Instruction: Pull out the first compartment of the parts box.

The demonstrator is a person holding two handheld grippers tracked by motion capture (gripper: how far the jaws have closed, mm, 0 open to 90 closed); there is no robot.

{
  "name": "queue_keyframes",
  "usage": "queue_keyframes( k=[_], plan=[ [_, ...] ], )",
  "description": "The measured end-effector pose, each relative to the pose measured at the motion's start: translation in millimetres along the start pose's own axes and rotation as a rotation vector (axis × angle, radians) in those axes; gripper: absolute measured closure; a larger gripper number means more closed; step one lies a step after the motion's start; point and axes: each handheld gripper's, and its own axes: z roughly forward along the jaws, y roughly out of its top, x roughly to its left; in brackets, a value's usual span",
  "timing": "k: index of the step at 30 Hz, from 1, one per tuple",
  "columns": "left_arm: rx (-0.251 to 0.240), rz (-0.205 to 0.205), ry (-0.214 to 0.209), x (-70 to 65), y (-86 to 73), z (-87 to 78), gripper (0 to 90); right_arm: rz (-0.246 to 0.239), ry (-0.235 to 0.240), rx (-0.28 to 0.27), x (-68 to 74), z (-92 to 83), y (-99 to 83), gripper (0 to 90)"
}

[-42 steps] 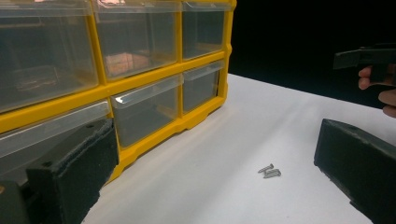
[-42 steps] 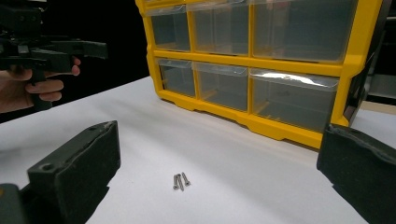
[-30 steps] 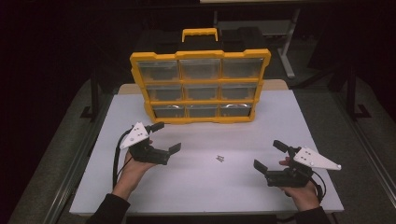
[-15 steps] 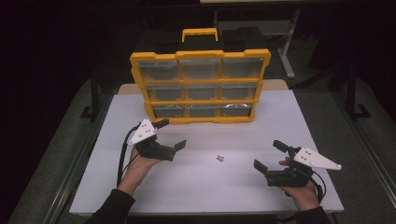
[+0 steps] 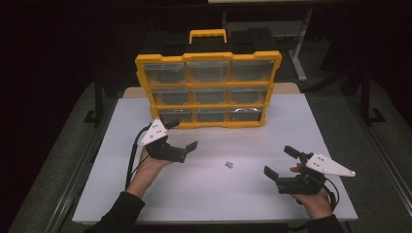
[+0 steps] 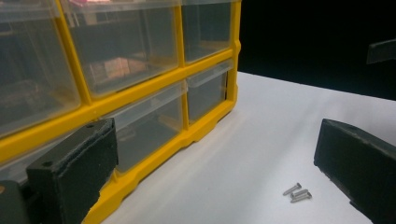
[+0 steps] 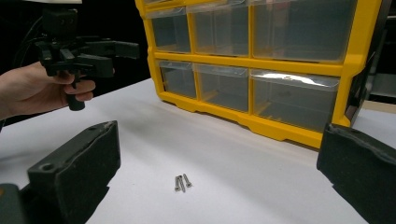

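**Q:** High view, layout: what lies on the bench point(image 5: 145, 194)?

**A:** A white bench carrying a yellow organiser point(image 5: 208, 90) that stands upright near the far edge, with three rows of three clear drawers facing the person and a yellow handle on top. A small cluster of screws point(image 5: 229, 165) lies on the bare surface around the middle of the bench, well apart from the organiser's foot.

**Q:** Position and state of the left gripper point(image 5: 183, 136)?

**A:** Held in the left hand point(image 5: 148, 165) above the left half of the bench, close in front of the organiser's bottom-left corner. Its jaws stand wide apart and grip nothing. In the left gripper view the organiser point(image 6: 116, 70) fills the upper left, just beyond one jaw, and the screws point(image 6: 296, 192) lie on the bench between the two jaws, nearer the right-hand one.

**Q:** And the right gripper point(image 5: 281, 161)?

**A:** Held in the right hand point(image 5: 316, 201) near the bench's near right corner, low over the surface, jaws likewise spread wide and empty. In the right gripper view three screws point(image 7: 182, 183) lie side by side on the bench between the jaws; the organiser point(image 7: 261, 60) stands behind them, and the left gripper point(image 7: 116, 58) shows at upper left, raised off the bench.
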Motion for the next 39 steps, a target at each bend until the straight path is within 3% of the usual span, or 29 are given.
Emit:
queue_keyframes(
  k=[15, 18, 20, 22, 31, 32, 39],
  plan=[
    [0.037, 0.082, 0.006, -1.0, -3.3, 10.1, 0.0, -0.005, 0.007, 0.002, 0.3, 0.9, -0.2, 0.0],
    [0.051, 0.125, 0.017, -3.2, -2.8, 12.4, 0.0, -0.005, 0.007, 0.002, 0.5, 1.1, -0.3, 0.0],
    [0.052, 0.133, 0.02, -4.2, -2.9, 13.3, 0.0, -0.005, 0.007, 0.002, 0.5, 1.1, -0.3, 0.0],
    [0.072, 0.181, 0.03, -4.7, -2.1, 15.2, 0.0, -0.003, 0.008, 0.001, 0.4, 1.0, -0.3, 0.0],
    [0.125, 0.251, 0.038, -12.7, -0.8, 22.4, 0.0, 0.008, 0.004, 0.0, -0.5, 0.1, -0.2, 0.0],
    [0.145, 0.282, 0.038, -14.4, -0.3, 23.2, 0.0, 0.011, 0.004, -0.002, -0.5, -0.2, 0.0, 0.0],
    [0.174, 0.358, 0.055, -20.9, 2.5, 26.2, 0.0, 0.009, 0.003, -0.003, -0.9, -0.8, 0.0, 0.0]
  ],
)
